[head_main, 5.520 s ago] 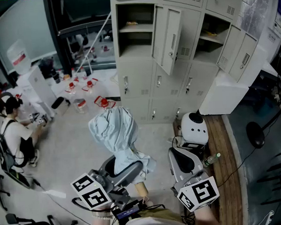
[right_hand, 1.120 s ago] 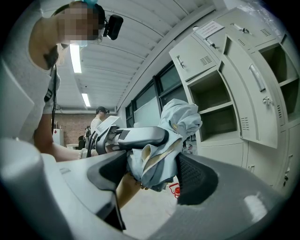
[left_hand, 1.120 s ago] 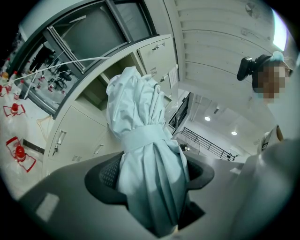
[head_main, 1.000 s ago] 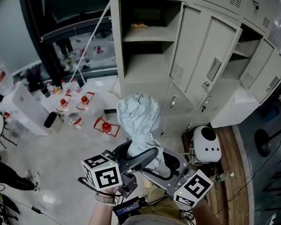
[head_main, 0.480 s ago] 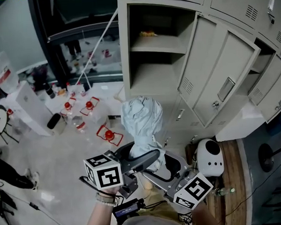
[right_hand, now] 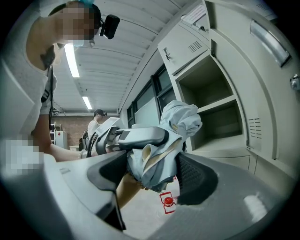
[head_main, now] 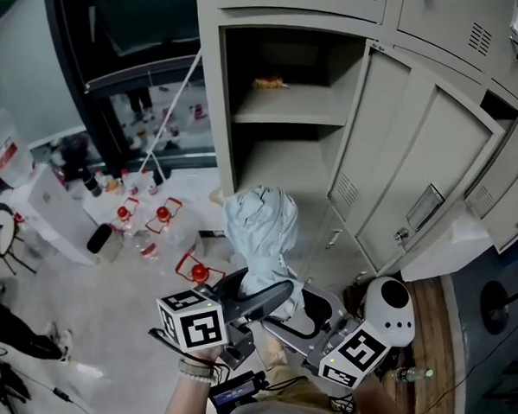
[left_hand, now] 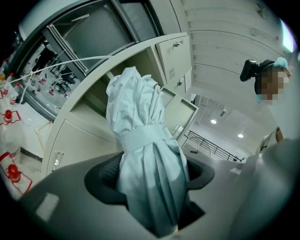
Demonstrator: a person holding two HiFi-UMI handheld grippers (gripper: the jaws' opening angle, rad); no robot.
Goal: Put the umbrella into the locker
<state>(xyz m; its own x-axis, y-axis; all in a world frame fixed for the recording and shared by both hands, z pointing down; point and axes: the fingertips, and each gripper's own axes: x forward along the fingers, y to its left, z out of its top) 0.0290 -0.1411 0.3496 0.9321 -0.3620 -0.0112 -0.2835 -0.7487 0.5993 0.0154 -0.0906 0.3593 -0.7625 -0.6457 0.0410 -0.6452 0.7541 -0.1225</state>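
The tall beige metal locker [head_main: 220, 91] stands ahead of the person. One compartment is open, its door [head_main: 413, 172] swung out to the right, and a shelf [head_main: 293, 115] splits it into an upper and a lower space. The lower space looks bare.

The folded pale blue fabric umbrella [head_main: 260, 226] is held in the air just in front of this opening and is not yet inside. Its long axis runs from the grippers up and away toward the locker. In the head view its bunched top end overlaps the bottom edge of the lower space.

Both grippers are closed on the umbrella's lower part, below its wrap strap [left_hand: 140, 138]. The left gripper [head_main: 265, 298] clamps the bundle from the left, slightly higher along it and so nearer the opening. The right gripper [head_main: 304, 319] pinches the fabric close to the handle end, just beside the left one.

The opening lies straight beyond the umbrella's top. The coming move therefore probably calls for pushing the bundle forward end-first along its own axis into the lower space, clear of the door on the right.
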